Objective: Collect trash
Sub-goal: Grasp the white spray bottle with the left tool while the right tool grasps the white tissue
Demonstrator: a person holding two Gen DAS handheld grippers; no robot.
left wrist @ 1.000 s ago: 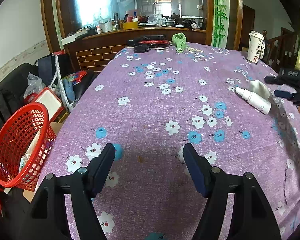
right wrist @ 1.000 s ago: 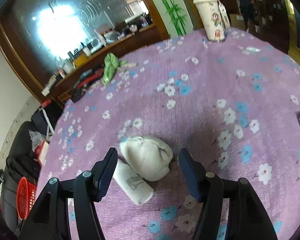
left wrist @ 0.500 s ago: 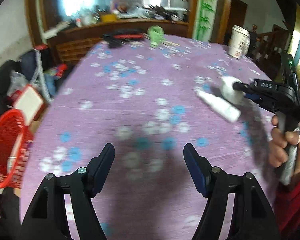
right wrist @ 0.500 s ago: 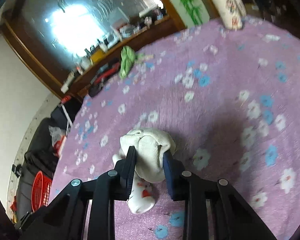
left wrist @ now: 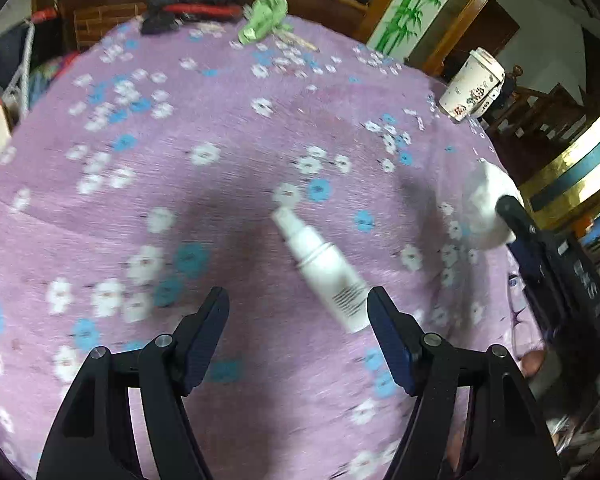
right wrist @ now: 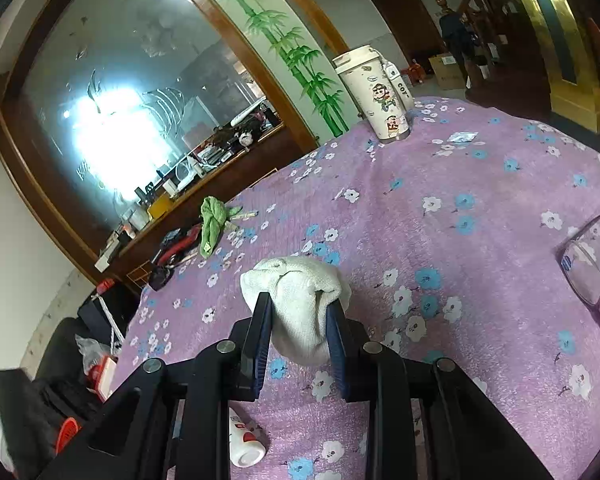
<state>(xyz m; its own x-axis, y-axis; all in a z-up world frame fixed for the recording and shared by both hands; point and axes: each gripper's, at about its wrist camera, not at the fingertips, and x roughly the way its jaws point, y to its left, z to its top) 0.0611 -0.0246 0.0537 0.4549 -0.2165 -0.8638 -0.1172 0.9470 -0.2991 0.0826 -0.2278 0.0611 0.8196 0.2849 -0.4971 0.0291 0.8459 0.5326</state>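
Between the right gripper's [right wrist: 298, 312] pinching fingers, the white wad [right wrist: 296, 304] now hangs lifted off the purple floral cloth [right wrist: 480, 240], while the left gripper [left wrist: 298, 332], spread wide, has swung over the blurred white bottle [left wrist: 324, 268], its label unreadable, the cartoon-stickered cup [right wrist: 374, 94] beyond.

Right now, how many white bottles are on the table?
1: the white bottle lies on its side on the purple tablecloth, just ahead of the open left gripper. Others may be hidden.

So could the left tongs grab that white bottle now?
Probably yes. The left tongs are open, and the white bottle lies on the tablecloth just ahead, its base already between the tips, with nothing blocking.
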